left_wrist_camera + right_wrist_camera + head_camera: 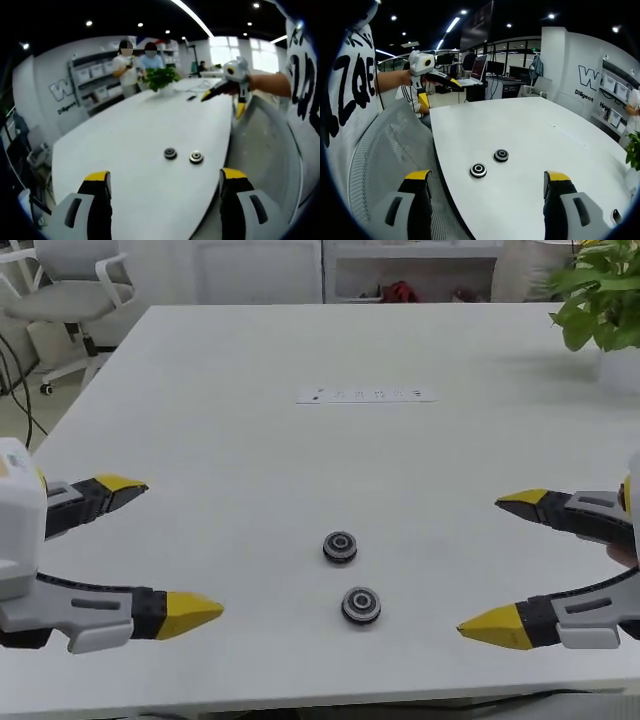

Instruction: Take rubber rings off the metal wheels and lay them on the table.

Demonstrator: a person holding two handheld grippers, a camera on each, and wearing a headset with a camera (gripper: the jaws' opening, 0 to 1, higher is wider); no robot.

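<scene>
Flanking two wheels (340,547) (361,605) by the table (300,460) edge, left gripper (182,548) and right gripper (479,565) gape wide, empty.

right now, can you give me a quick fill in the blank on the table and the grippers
1. Counting the near wheel and the far wheel, the table holds ___ wheels.
2. The left gripper and the right gripper both have jaws standing ___.
3. In the head view the wheels lie ___ the two grippers.
4. The plant stands at the table's far ___ corner.

Missing words: two; open; between; right
</scene>
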